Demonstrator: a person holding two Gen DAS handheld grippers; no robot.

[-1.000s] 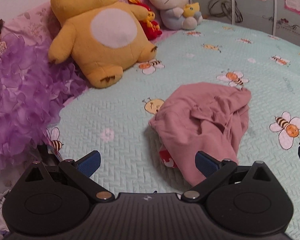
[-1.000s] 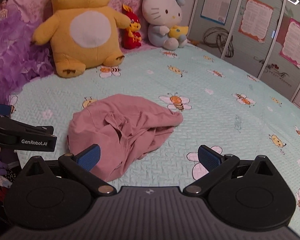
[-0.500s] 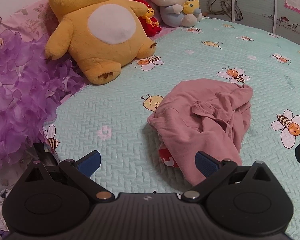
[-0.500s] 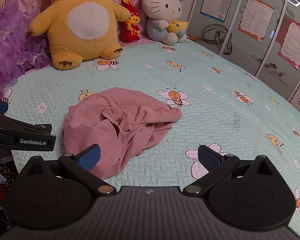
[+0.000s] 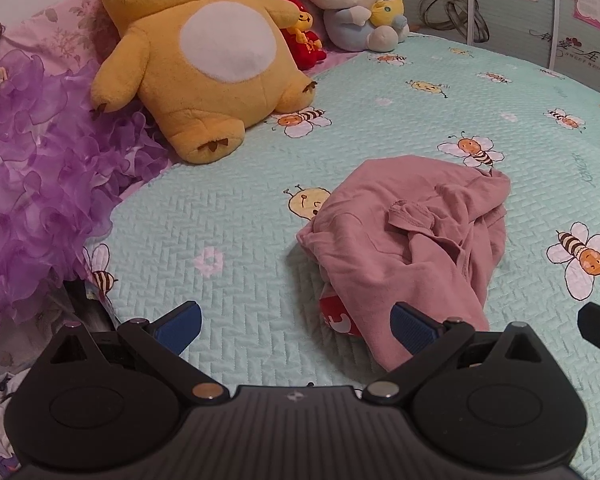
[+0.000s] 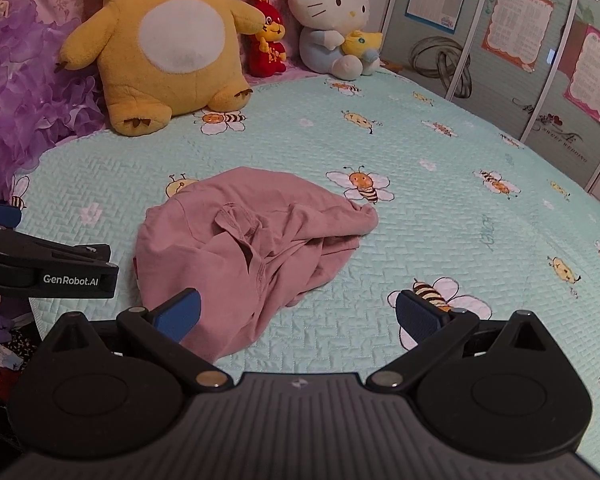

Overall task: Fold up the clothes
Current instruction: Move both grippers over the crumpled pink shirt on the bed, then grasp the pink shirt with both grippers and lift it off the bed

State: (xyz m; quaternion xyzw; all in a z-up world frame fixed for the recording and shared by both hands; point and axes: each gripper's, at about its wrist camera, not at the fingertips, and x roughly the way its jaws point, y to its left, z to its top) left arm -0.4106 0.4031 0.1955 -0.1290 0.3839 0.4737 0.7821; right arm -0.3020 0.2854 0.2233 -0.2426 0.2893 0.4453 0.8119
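A crumpled pink garment (image 5: pixel 404 236) lies in a heap on the mint bee-print bedspread (image 5: pixel 228 216), with a red and white patch peeking out at its near edge. My left gripper (image 5: pixel 296 326) hangs open just short of it, its right blue pad at the cloth's near tip. In the right wrist view the same pink garment (image 6: pixel 252 240) sits left of centre. My right gripper (image 6: pixel 298 314) is open too, its left pad over the cloth's near corner. Neither holds anything.
A big yellow plush (image 5: pixel 204 60), a small red plush (image 5: pixel 304 36) and a white cat plush (image 5: pixel 352 4) line the head of the bed. A purple ruffled doll dress (image 5: pixel 28 184) fills the left. Wardrobe doors (image 6: pixel 540 48) stand at the right. The left gripper's body (image 6: pixel 48 268) shows at the left edge.
Both grippers have edged forward and lower toward the pink garment, which now looks larger and nearer. The garment itself has not moved, and both stay open.
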